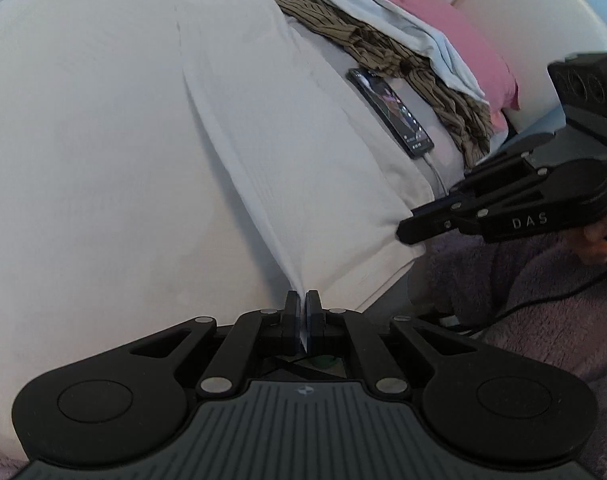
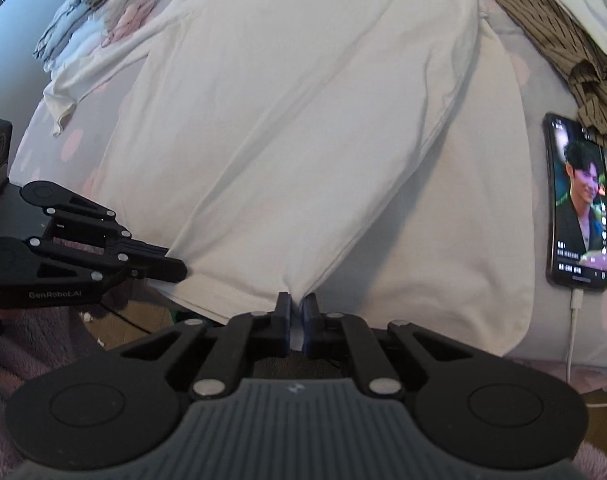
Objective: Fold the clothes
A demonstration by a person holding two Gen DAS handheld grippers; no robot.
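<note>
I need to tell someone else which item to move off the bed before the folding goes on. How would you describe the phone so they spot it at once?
Start at the big white garment spread on the bed. Just right of it lies the phone, below the brown striped clothing. It alone is dark, with a lit screen and a white cable.

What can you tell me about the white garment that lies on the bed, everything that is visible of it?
The white garment looks like a plain, soft cotton top, spread flat on the bed with a long sleeve reaching out at the far left. Long creases run from its near hem. The left claw and the right claw each pinch that hem, pulling the cloth into taut ridges. A phone lies right of it, apart; a striped brown garment lies beyond.
</note>
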